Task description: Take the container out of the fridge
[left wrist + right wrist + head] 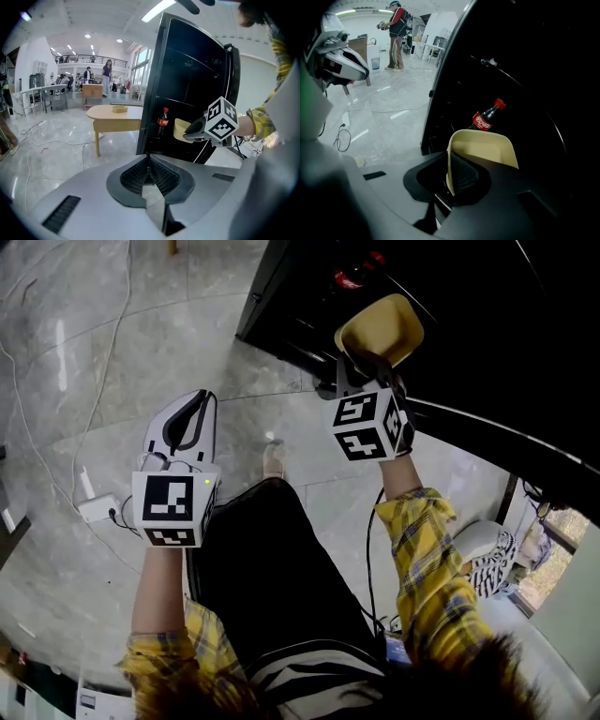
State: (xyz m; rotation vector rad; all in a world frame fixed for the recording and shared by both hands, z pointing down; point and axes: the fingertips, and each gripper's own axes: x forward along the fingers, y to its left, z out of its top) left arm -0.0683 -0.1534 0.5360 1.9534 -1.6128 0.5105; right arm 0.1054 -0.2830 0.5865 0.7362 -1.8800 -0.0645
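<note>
Two hazards stand out. At the far left a power strip (97,509) and its cables lie on the floor (75,334) on the person's left, and a careless step back from the fridge (487,324) could snag them. The left gripper (187,418) hangs over the floor with its jaws pressed together on nothing. It is well apart from the load, so it offers no support if the hold fails. The right gripper (446,176) is clamped on one side wall of the yellow container (487,150), one pad inside and one outside. It holds the container at the fridge opening, and whether the container has cleared the shelf I cannot tell. Because only one thin wall is pinched, the container juts out past the jaws, and I judge that its weight could twist it in the pads or pull it free during a quick withdrawal. It looks empty, which lessens that risk. Just behind it a bottle (487,117) leans inside the fridge, so a sideways swing or a forward nudge of the container could knock the bottle over.
</note>
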